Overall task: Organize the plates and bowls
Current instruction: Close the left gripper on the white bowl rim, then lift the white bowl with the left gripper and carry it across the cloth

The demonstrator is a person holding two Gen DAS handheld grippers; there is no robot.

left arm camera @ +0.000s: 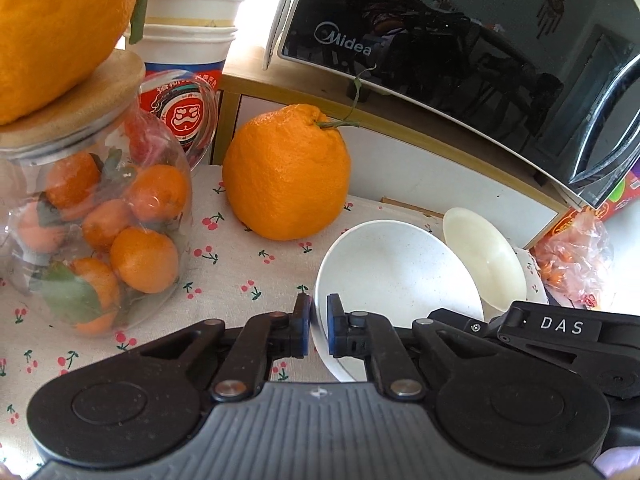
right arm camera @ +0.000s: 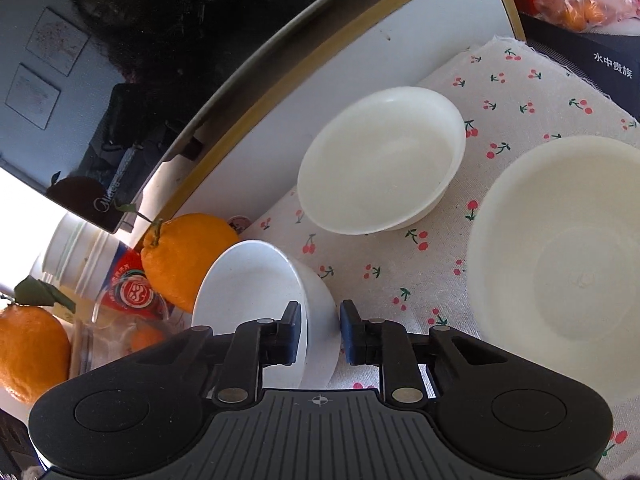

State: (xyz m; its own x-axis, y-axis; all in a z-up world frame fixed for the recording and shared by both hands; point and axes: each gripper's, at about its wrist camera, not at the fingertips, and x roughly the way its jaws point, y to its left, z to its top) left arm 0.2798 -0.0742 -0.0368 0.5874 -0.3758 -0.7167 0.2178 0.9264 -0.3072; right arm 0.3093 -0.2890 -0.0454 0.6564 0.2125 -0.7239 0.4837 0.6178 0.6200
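A white speckled bowl sits tilted on the cherry-print cloth. My left gripper is shut on its left rim, with one pad on each side of the thin wall. My right gripper is shut on the same white bowl, one pad inside and one outside the right wall; its black body shows in the left wrist view. Right behind the white bowl stands a small cream bowl. The right wrist view shows a cream bowl and a larger cream bowl on the cloth.
A big orange stands just behind the white bowl. At the left is a glass jar of small oranges with another orange on its lid. A black microwave on a shelf closes the back, with stacked paper cups beside it.
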